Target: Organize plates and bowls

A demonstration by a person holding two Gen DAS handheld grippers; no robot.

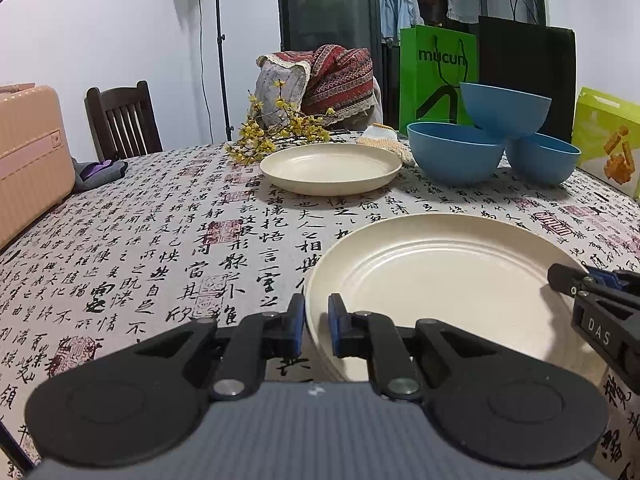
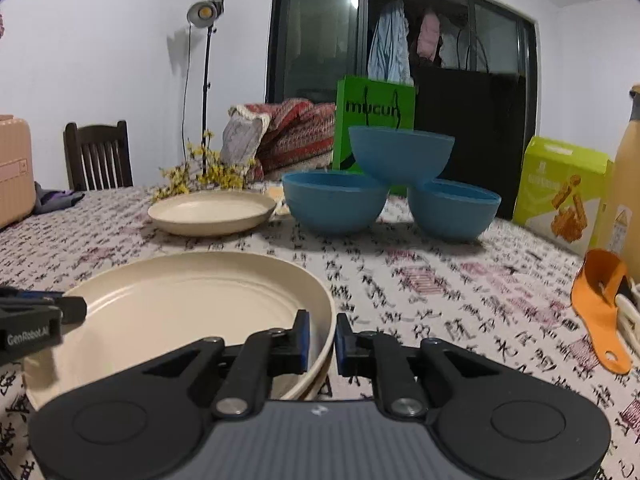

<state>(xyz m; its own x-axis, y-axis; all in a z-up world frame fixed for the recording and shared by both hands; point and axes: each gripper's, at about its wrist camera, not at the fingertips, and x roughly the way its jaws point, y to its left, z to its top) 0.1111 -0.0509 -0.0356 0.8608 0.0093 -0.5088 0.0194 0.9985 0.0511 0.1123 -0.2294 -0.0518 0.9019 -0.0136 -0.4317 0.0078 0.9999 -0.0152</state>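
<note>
Tongs on both sides pinch the near cream plate [image 1: 440, 276]: left tongs [image 1: 316, 326] at its left rim, right tongs [image 2: 322, 340] at its right rim, above the tabletop [image 1: 160, 240].

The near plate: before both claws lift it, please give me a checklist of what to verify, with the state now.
1. Left claw astride the near plate rim, one finger inside, one outside: ok.
2. Right claw astride the opposite rim likewise: ok.
3. Pads pressing the rim firmly: cannot tell.
4. Near plate carries nothing: ok.
5. Far plate empty, free to receive it: ok.
6. Top blue bowl balanced on two bowls, stable if the table shakes: cannot tell.
</note>
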